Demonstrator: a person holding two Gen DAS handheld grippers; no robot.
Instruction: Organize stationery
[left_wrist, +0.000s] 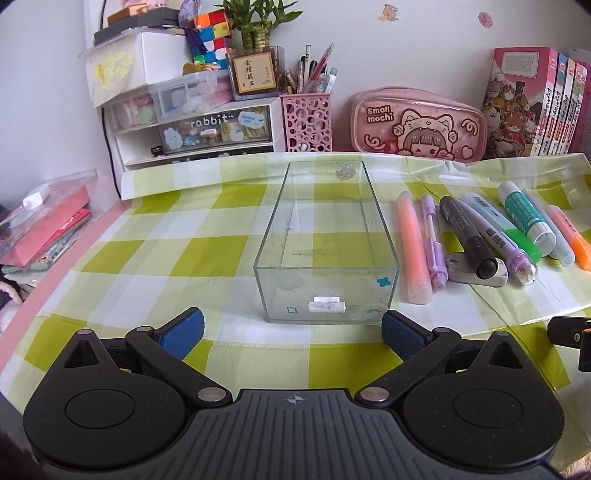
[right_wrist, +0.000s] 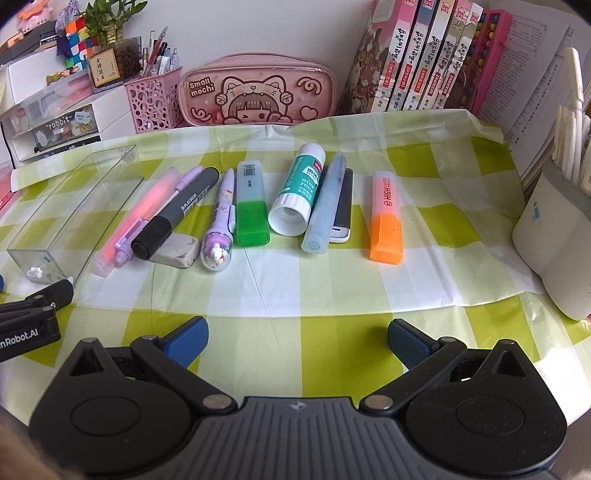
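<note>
A: Since the left wrist view comes first, what does it show?

B: The left hand-held gripper (left_wrist: 291, 332) hangs just above the desk (left_wrist: 110, 258), jaws wide and holding nothing. Straight ahead, just beyond the blue pads, stands the clear box (left_wrist: 325, 243), empty but for a small white piece at its near end. To its right, the stationery lies in a row on the checked cloth: a pink highlighter (left_wrist: 413, 243) just beside the box, then a purple pen (left_wrist: 433, 240), a black marker (left_wrist: 468, 236) lying over a white eraser (left_wrist: 458, 272), and more beyond.

A: And the right wrist view?

B: The right hand-held gripper (right_wrist: 297, 341) is also spread wide and empty, low over the cloth and well short of the row. Ahead of it lie a green highlighter (right_wrist: 252, 206), a glue stick (right_wrist: 297, 192) and a pale blue pen (right_wrist: 325, 206); an orange highlighter (right_wrist: 386, 218) lies apart, further right. The box sits at far left.

A: So which step is this?

B: It looks like the very start: nothing has been sorted, nothing is gripped. The first pick is in hand.

A: What does the next move call for?

B: Probably the right one goes forward, straddles one item across its narrow width, closes, and carries it left into the box. The orange one is easiest, having free space on both sides; the crowded items risk nudging neighbours.
</note>
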